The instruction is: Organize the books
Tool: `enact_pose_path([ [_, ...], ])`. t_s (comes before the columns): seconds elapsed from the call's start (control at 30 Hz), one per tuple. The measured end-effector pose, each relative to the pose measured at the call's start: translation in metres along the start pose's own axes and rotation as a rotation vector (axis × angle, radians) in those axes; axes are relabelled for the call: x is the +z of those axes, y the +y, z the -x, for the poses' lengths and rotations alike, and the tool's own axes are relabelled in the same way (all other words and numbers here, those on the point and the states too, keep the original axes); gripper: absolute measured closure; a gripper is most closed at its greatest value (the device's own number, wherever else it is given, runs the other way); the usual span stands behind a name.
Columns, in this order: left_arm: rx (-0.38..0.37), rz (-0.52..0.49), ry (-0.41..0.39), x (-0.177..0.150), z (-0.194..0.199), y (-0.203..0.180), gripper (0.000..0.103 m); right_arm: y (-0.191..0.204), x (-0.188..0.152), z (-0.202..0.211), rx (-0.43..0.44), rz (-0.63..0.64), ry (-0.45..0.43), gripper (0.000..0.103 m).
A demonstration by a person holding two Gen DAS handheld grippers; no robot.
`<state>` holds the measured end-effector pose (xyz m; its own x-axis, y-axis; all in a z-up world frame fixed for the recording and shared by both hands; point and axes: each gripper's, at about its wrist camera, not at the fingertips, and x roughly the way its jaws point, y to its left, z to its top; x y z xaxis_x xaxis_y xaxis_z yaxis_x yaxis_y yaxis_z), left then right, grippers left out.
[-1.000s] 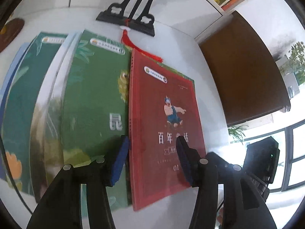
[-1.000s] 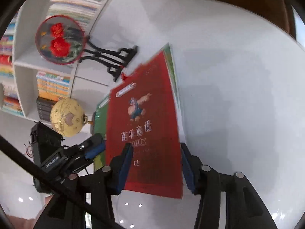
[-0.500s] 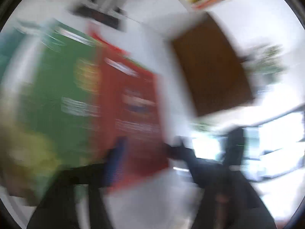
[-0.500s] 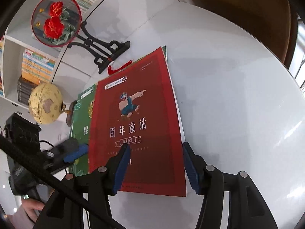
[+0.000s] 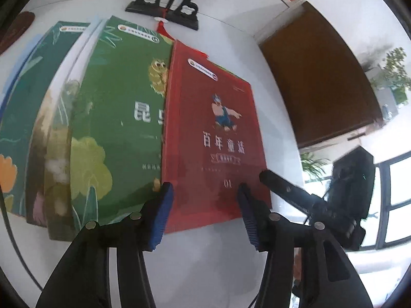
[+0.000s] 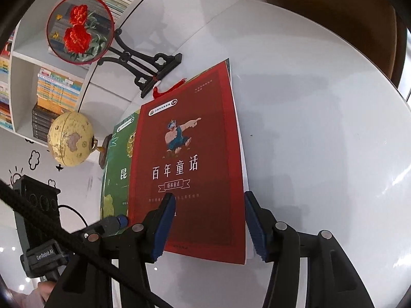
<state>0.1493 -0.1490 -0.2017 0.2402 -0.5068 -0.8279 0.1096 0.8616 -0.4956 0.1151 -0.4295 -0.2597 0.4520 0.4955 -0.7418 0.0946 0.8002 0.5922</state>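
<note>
Both of my grippers hang just above the near end of the red book [image 6: 190, 169], and neither has a grip on it. My left gripper [image 5: 204, 210] has its jaws opening, blue pads spread to either side of the book's lower edge without pressing it; a second ago its right pad sat over the cover's middle, and now the pair straddles the near corner. My right gripper [image 6: 209, 224] is parted about the book's width, one pad over the cover and one just off the page edge (I think it clears the paper, though the angle makes that hard to judge). Since the earlier frame my right view has rolled, so the book reads more upright.

That red book lies flat on the white table [image 6: 321, 154], long axis running away from me, title upright to my view, spine on the left. It overlaps the green book [image 5: 120, 118] beside it.

Only my left view shows more books fanned out further left, a darker teal book [image 5: 30, 102] among them, plus the brown chair [image 5: 316, 77] to the right. Only my right view shows what stands behind: the round embroidered fan [image 6: 79, 29] on its black stand, the yellow globe [image 6: 70, 138], and the bookshelf [image 6: 23, 82] beyond.
</note>
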Motion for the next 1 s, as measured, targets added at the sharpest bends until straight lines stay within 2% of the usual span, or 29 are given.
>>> enact_pose_path([
  [0.03, 0.033, -0.002, -0.004, 0.001, 0.000, -0.003, 0.041, 0.000, 0.000, 0.000, -0.002, 0.000, -0.001, 0.050],
  [0.1, 0.058, -0.008, -0.016, 0.004, 0.000, -0.005, 0.037, 0.001, 0.000, 0.000, -0.013, -0.002, 0.004, 0.050],
  [0.17, 0.037, 0.000, -0.023, 0.008, -0.002, -0.004, 0.031, 0.001, -0.001, 0.001, -0.021, -0.016, 0.024, 0.050],
  [0.2, 0.030, -0.003, -0.027, 0.008, -0.003, -0.003, 0.030, 0.000, -0.002, 0.002, -0.018, -0.028, 0.030, 0.055],
  [0.23, 0.032, -0.013, -0.028, 0.009, -0.003, -0.004, 0.029, -0.002, -0.003, 0.003, -0.023, -0.034, 0.031, 0.072],
  [0.3, 0.041, -0.027, -0.027, 0.010, -0.005, -0.006, 0.028, -0.009, -0.009, 0.005, -0.048, -0.058, 0.035, 0.097],
  [0.37, 0.023, -0.024, -0.009, 0.009, -0.008, -0.007, 0.028, -0.014, -0.015, 0.010, 0.003, -0.066, 0.031, 0.097],
  [0.4, 0.003, -0.022, 0.008, 0.008, -0.010, -0.007, 0.028, -0.013, -0.017, 0.012, -0.007, -0.049, 0.034, 0.097],
  [0.5, -0.013, -0.041, 0.054, -0.006, -0.009, -0.014, 0.028, -0.006, -0.027, 0.017, -0.109, 0.041, 0.053, 0.097],
  [0.63, -0.021, -0.070, 0.105, -0.025, -0.011, -0.018, 0.028, -0.005, -0.036, 0.026, -0.168, 0.084, 0.087, 0.097],
  [0.73, 0.021, -0.010, 0.181, -0.036, -0.020, -0.009, 0.028, -0.005, -0.043, 0.029, -0.203, 0.148, 0.106, 0.097],
  [0.83, 0.044, 0.023, 0.193, -0.044, -0.025, -0.001, 0.028, -0.005, -0.043, 0.029, -0.213, 0.180, 0.118, 0.097],
  [0.9, 0.011, 0.041, 0.192, -0.042, -0.031, 0.000, 0.028, 0.000, -0.043, 0.027, -0.241, 0.239, 0.125, 0.096],
  [0.93, -0.017, 0.044, 0.189, -0.040, -0.032, -0.001, 0.034, 0.001, -0.043, 0.026, -0.247, 0.250, 0.128, 0.096],
  [0.97, -0.022, 0.025, 0.180, -0.039, -0.031, -0.006, 0.045, 0.000, -0.042, 0.026, -0.246, 0.249, 0.130, 0.096],
  [1.0, 0.018, -0.022, 0.166, -0.038, -0.028, -0.013, 0.050, -0.003, -0.042, 0.027, -0.235, 0.236, 0.128, 0.096],
])
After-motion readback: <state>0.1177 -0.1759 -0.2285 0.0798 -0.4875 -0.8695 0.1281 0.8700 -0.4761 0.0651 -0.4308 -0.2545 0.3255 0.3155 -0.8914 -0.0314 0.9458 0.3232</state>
